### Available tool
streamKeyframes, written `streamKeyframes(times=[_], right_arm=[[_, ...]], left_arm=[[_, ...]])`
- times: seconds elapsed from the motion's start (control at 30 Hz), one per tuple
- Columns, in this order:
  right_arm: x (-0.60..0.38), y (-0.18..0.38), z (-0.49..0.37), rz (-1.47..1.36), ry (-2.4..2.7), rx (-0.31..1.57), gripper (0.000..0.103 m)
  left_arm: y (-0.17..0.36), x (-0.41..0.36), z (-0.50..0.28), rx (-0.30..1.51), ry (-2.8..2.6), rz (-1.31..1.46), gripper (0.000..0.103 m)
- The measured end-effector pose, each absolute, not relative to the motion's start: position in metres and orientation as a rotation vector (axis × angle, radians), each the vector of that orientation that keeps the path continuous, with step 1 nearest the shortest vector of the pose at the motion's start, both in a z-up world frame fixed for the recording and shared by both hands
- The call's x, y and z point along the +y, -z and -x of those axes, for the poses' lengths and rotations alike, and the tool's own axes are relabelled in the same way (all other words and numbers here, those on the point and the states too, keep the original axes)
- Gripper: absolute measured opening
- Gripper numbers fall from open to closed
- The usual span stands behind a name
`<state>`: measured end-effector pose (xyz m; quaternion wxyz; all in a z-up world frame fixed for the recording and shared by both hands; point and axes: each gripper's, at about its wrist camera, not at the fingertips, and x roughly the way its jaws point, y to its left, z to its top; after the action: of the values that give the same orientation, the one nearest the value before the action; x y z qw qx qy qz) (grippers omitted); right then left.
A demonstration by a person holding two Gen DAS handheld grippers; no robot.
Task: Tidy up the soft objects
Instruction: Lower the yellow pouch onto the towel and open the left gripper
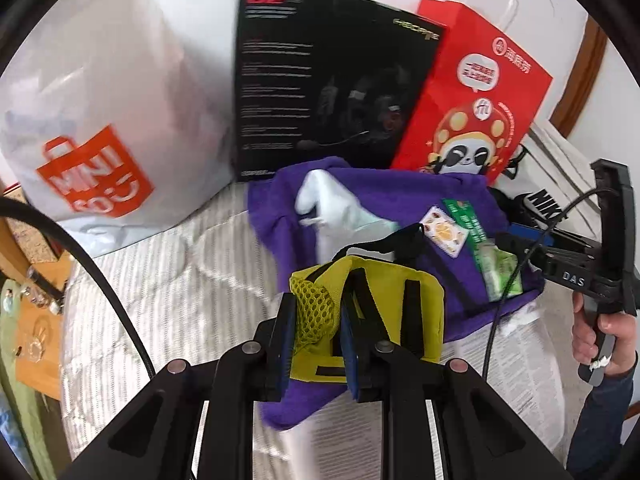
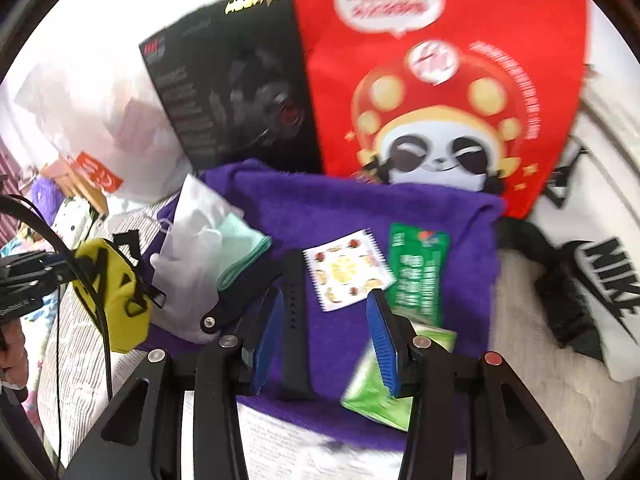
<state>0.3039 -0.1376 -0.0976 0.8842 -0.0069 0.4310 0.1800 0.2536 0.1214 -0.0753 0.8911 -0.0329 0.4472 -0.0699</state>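
Observation:
My left gripper (image 1: 316, 320) is shut on a yellow pouch (image 1: 424, 304) with a mesh pocket and black straps, held over the near edge of a purple towel (image 1: 380, 196). The right wrist view has that pouch (image 2: 116, 304) at the left. On the towel (image 2: 360, 216) lie a white and mint cloth (image 2: 200, 240), a black strap (image 2: 294, 320), a lemon-print sachet (image 2: 348, 276), a dark green packet (image 2: 416, 272) and a light green packet (image 2: 376, 388). My right gripper (image 2: 326, 320) hangs open above them, with nothing between its blue pads (image 2: 384, 344).
Behind the towel stand a red panda paper bag (image 2: 440, 60), a black headset box (image 2: 240, 92) and a white plastic shopping bag (image 1: 100, 120). A white Nike bag (image 2: 600, 280) lies to the right. Everything rests on a striped bed cover (image 1: 180, 280); printed paper (image 1: 512, 360) lies near.

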Motion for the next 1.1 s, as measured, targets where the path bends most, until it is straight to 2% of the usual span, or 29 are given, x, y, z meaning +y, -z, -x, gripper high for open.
streamKeyframes(times=[0.17,0.53,0.77,0.8,0.87,0.93,1.1], right_arm=[[-0.165,0.087,-0.283,0.026,-0.320,0.837,0.053],[-0.198,0.104,-0.250,-0.016,-0.274,0.831,0.053],[-0.197,0.112,-0.238,-0.012,-0.295,0.843,0.054],[-0.196,0.114,-0.237,-0.017,-0.299,0.847,0.054],[-0.194,0.117,-0.236,-0.022,-0.308,0.856,0.054],[-0.190,0.121,-0.232,-0.027,-0.314,0.863,0.054],[-0.181,0.131,-0.218,-0.015,-0.331,0.891,0.055]], left_arm=[[0.076,0.093,-0.269,0.937,0.184,0.071,0.020],[0.111,0.026,-0.309,1.017,0.198,0.020,0.021],[0.133,0.014,-0.311,1.062,0.146,-0.054,0.024],[0.134,0.013,-0.311,1.065,0.142,-0.067,0.025],[0.135,0.010,-0.312,1.068,0.140,-0.087,0.037],[0.136,0.008,-0.311,1.079,0.147,-0.096,0.054],[0.134,0.005,-0.304,1.067,0.166,-0.106,0.055]])
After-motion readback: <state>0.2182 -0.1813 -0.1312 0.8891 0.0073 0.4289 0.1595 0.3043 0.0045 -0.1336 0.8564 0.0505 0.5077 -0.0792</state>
